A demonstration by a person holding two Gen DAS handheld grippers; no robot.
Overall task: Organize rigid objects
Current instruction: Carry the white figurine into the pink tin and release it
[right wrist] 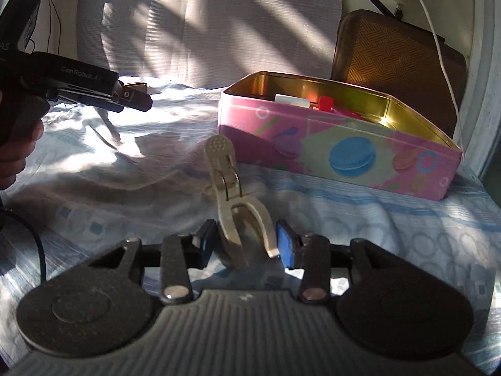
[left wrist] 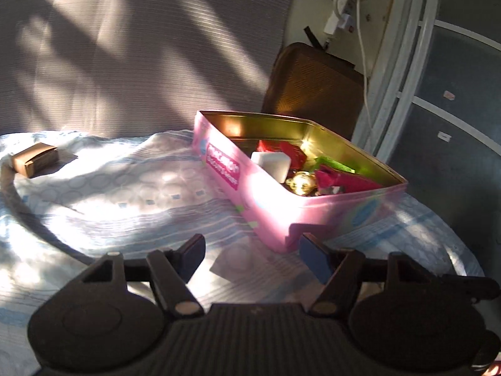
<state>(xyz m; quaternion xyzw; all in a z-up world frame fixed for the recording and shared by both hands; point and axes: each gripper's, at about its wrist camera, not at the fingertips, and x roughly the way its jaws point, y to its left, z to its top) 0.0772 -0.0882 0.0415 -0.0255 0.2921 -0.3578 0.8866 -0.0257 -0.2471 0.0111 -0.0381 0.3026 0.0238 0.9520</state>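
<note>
**Peg between the right claw's pads, tin waiting ahead**

We see the pale plastic clothes peg (right wrist: 233, 200) lying on the blue-and-white patterned bed sheet (right wrist: 391, 219), its forked end between the blue pads of our right claw (right wrist: 245, 246). The pads stand just beside the peg with small gaps, so the claw is released, not gripping.

Beyond the peg sits the open pink rectangular metal tin (left wrist: 269, 194) with a gold interior. Inside it we make out a white block (left wrist: 271, 164), red and pink wrapped pieces (left wrist: 291, 152) and something shiny and golden (left wrist: 300, 183).

Our left claw (left wrist: 250, 255) hangs just above the sheet near the tin's corner, jaws apart and empty. A small brown cardboard box (left wrist: 34, 158) rests well apart at the sheet's far left. Behind the tin a brown woven-pattern tray (right wrist: 397, 59) leans upright.
</note>
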